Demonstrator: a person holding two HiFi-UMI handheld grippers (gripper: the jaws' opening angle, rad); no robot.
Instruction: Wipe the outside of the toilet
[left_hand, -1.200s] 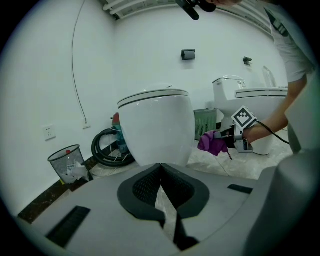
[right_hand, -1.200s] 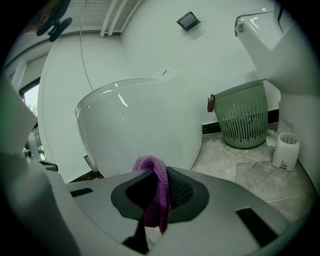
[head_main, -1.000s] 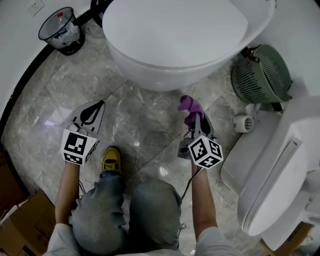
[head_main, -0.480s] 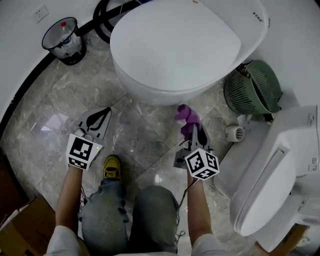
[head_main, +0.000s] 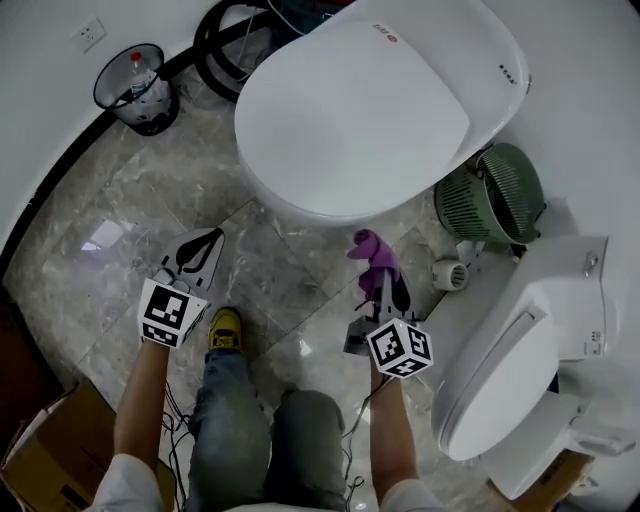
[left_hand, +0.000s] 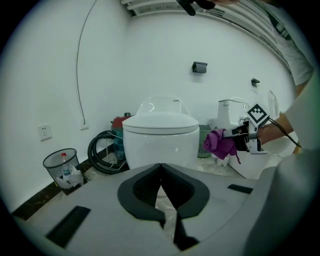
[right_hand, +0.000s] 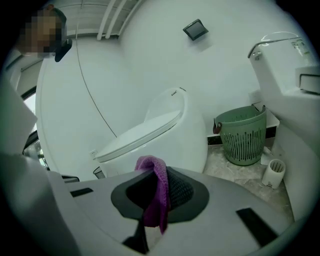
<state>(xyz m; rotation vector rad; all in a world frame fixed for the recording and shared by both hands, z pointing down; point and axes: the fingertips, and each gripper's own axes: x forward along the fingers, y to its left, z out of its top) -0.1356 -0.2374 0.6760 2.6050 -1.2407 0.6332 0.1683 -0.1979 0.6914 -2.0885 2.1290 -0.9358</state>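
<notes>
Grey jeans (head_main: 250, 430), yellow shoe (head_main: 224, 328), white sleeves (head_main: 118, 482). Left tongs (left_hand: 161, 169), right tongs (right_hand: 159, 175): grey, black pads (left_hand: 142, 187), marker cubes (head_main: 400, 348), black cables (head_main: 372, 385).

glossy white toilet (head_main: 360, 110), purple knit cloth (head_main: 372, 252), polished marble floor (head_main: 130, 220)

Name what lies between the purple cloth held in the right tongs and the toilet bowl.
Only bare marble floor separates the purple cloth from the toilet; the head view shows this gap.
</notes>
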